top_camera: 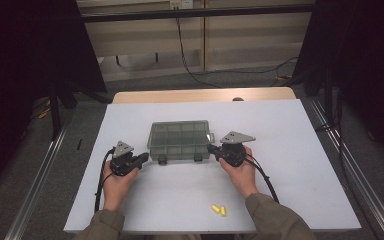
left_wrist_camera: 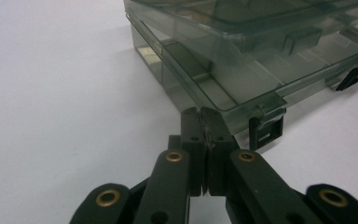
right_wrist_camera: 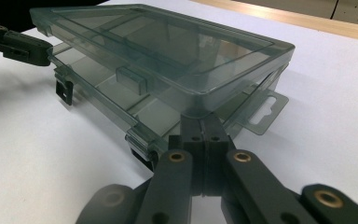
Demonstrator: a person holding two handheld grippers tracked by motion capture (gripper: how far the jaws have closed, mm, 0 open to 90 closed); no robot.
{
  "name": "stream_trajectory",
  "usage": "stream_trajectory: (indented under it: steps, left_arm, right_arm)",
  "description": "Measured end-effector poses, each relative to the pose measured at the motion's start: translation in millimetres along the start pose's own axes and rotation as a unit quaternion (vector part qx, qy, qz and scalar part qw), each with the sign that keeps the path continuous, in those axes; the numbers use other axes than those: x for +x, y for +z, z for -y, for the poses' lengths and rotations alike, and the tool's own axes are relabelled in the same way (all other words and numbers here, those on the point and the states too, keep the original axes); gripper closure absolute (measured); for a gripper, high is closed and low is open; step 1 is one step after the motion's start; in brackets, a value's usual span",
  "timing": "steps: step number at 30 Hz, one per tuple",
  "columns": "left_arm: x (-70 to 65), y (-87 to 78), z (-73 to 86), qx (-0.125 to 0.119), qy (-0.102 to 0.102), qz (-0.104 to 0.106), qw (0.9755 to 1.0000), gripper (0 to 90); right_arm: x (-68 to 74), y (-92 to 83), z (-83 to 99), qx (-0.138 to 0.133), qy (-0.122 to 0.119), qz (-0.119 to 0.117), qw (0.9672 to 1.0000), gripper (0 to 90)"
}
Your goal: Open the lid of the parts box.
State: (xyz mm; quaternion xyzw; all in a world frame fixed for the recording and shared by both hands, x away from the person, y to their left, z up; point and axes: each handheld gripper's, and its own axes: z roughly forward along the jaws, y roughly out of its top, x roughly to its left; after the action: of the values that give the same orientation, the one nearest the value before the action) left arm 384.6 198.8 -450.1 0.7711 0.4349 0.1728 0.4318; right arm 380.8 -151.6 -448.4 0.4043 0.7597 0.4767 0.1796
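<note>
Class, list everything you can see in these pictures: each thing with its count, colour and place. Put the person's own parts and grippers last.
compartment box: one, clear grey-green plastic, mid-table, lid slightly raised at the front
latches: two, black, hanging open on the box's front edge
small pieces: two, yellow, near the table's front edge
sheet: one, white, covering the table
table: one, light wood, edge showing at the far side
cables: several, black, on the floor beyond
left gripper: one, black, jaws shut, at the box's front left corner
right gripper: one, black, jaws shut, at the box's right corner
hands: two, holding the grippers

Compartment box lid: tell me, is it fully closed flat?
No, in the right gripper view the lid stands lifted above the box's base along the front edge.
</note>
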Motion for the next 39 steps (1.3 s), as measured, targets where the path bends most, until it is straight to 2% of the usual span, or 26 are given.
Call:
stream_trajectory:
  steps: [9,13,16,28,39]
  left_arm:
    - [-1.6,-4.5,-4.3,-0.018,-0.004,0.000,0.9998,83.8]
    - [-3.1,-5.2,-6.6,-0.025,-0.003,-0.001,0.9997,80.3]
    - [-4.3,-5.2,-10.3,-0.031,-0.002,0.003,0.9995,79.0]
    - [-6.0,-5.4,-21.7,-0.043,0.006,-0.008,0.9990,77.2]
    - [-5.7,-9.4,-41.4,-0.054,0.016,-0.017,0.9983,76.0]
  right_arm:
    - [2.6,3.0,-0.2,0.001,-0.013,0.004,0.9999,90.0]
    - [5.5,5.2,0.0,0.003,-0.027,0.005,0.9996,90.0]
    - [6.4,5.5,0.4,0.002,-0.025,0.005,0.9997,90.0]
    - [6.8,5.4,1.4,-0.001,-0.028,0.007,0.9996,90.0]
    - [6.9,5.4,1.4,-0.001,-0.028,0.008,0.9996,90.0]
